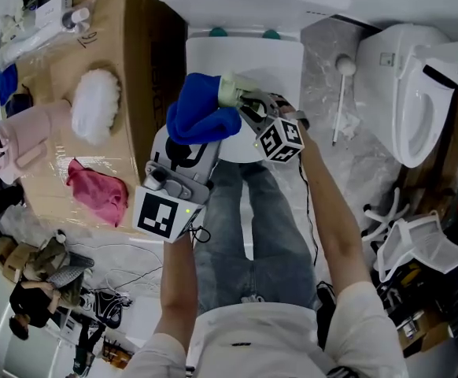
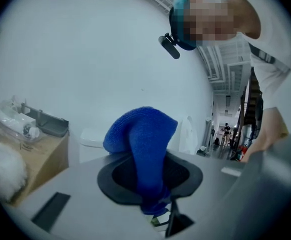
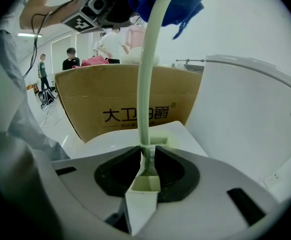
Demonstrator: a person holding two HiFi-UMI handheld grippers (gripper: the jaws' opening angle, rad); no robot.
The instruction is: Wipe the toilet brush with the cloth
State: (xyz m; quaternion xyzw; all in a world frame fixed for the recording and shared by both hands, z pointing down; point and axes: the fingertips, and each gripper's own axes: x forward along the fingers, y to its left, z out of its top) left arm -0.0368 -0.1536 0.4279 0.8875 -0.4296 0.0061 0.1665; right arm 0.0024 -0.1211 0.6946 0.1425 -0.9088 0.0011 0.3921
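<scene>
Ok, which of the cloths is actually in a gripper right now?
The blue cloth, clamped in the left gripper; the magenta cloth and pale pink cloth lie on the cardboard box.

Cloth (image 1: 201, 113): deep blue, plain.
Toilet brush (image 3: 148, 74): handle seen as pale green.
Left tool (image 2: 148, 184), right tool (image 3: 146, 159): grey bodies, black pads.
Marker cubes (image 1: 166, 213): patterned with black squares on white.
Cardboard box (image 3: 125, 104): brown, printed with black characters.
Toilet (image 1: 245, 53): white.
Second cloth (image 1: 97, 189): pink.
Fluffy ball (image 1: 95, 105): white.
Floor (image 1: 323, 61): grey, marbled.
Jeans (image 1: 249, 227): faded blue-grey.
</scene>
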